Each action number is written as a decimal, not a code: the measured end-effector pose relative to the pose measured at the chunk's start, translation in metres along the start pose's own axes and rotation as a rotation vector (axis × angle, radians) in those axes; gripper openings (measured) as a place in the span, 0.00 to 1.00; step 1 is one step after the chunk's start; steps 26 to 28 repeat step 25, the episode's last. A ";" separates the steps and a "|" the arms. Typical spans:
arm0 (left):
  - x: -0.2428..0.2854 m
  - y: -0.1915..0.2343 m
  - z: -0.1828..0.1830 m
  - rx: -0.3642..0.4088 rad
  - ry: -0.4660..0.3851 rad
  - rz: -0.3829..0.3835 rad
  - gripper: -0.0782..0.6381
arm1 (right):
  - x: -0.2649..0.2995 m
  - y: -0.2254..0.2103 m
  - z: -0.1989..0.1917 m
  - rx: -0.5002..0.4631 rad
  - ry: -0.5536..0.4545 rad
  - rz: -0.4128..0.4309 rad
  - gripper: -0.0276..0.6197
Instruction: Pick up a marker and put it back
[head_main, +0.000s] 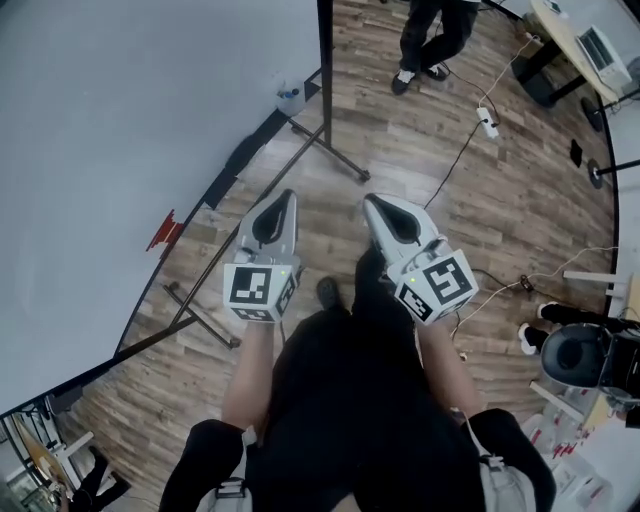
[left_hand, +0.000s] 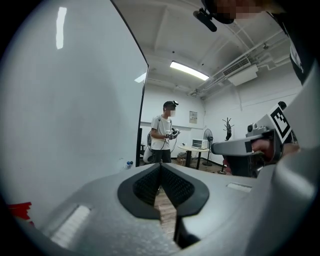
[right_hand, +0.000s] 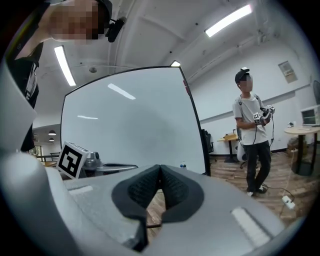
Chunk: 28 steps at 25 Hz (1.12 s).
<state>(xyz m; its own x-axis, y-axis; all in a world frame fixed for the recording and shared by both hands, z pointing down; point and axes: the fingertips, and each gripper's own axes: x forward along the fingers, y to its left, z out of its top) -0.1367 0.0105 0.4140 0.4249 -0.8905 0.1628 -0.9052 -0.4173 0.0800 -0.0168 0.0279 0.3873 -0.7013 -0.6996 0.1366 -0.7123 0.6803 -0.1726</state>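
Observation:
A large whiteboard (head_main: 110, 150) stands on my left. A small red item (head_main: 163, 231), perhaps a marker, lies on its ledge; it also shows at the lower left of the left gripper view (left_hand: 19, 210). My left gripper (head_main: 289, 194) hovers above the floor to the right of the ledge, clear of the red item. Its jaws are shut with nothing between the pads (left_hand: 150, 182). Beside it, my right gripper (head_main: 368, 201) is held at the same height, shut and empty too (right_hand: 160, 167). Each gripper shows in the other's view.
A black eraser (head_main: 240, 155) and a small bottle (head_main: 290, 97) sit farther along the ledge. The board's metal feet (head_main: 335, 155) spread over the wood floor. Another person (head_main: 430, 40) stands beyond them. A power strip with its cable (head_main: 487, 121) and a chair (head_main: 575, 355) are on the right.

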 end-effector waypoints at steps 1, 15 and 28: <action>-0.004 0.000 0.002 0.000 -0.003 -0.006 0.12 | -0.001 0.003 -0.001 -0.003 0.000 -0.006 0.05; -0.009 -0.025 0.020 -0.023 -0.039 -0.094 0.12 | -0.025 0.002 0.008 -0.038 -0.005 -0.095 0.05; -0.009 -0.031 0.020 -0.022 -0.035 -0.089 0.12 | -0.030 0.000 0.010 -0.051 -0.007 -0.093 0.05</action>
